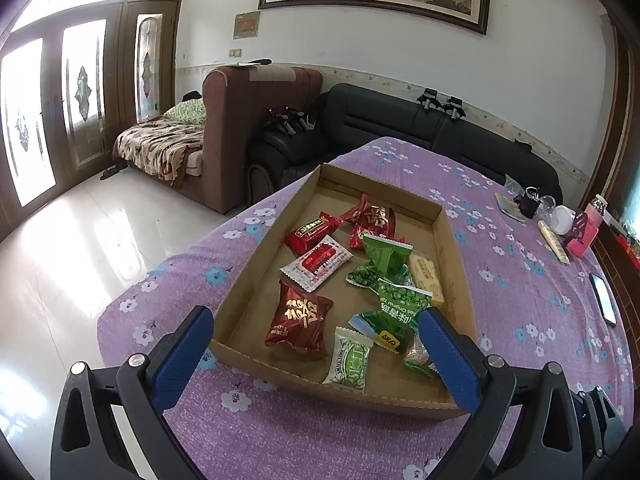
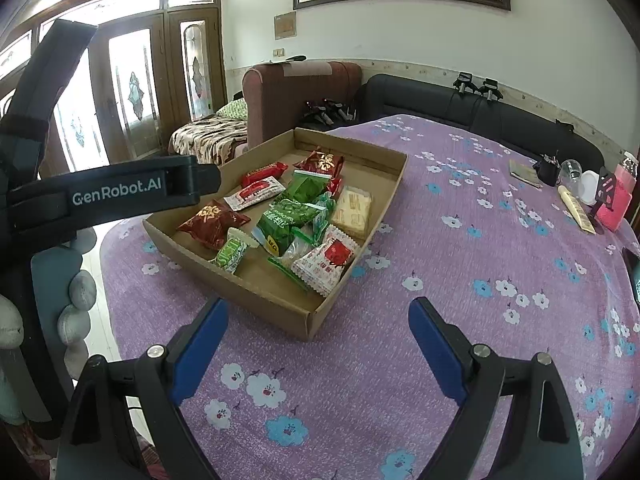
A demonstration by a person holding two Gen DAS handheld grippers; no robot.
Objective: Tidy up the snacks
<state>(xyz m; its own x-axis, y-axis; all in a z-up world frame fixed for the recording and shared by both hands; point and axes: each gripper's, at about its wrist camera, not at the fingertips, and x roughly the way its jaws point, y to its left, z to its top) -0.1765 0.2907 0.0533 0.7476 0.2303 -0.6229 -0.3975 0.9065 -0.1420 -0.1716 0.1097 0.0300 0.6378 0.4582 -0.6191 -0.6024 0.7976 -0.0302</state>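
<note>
A shallow cardboard tray (image 1: pixel 256 276) (image 2: pixel 256 296) lies on the purple flowered tablecloth and holds several snack packets. Red packets (image 1: pixel 298 322) (image 2: pixel 212 222) lie on its left side, green packets (image 1: pixel 394 308) (image 2: pixel 286 220) in the middle, a beige cracker pack (image 1: pixel 426 276) (image 2: pixel 354 212) to the right, and a white-and-red packet (image 2: pixel 326 262) at the near right corner. My left gripper (image 1: pixel 316 354) is open and empty, its fingers straddling the tray's near end. My right gripper (image 2: pixel 318 336) is open and empty above the cloth, just in front of the tray's near corner.
The left gripper's body and the hand holding it (image 2: pixel 104 196) fill the left of the right wrist view. A pink holder (image 2: pixel 616 204), white jar, glass, black cup and a phone (image 1: pixel 604 298) stand at the table's right edge. Sofas (image 1: pixel 400 124) stand behind the table.
</note>
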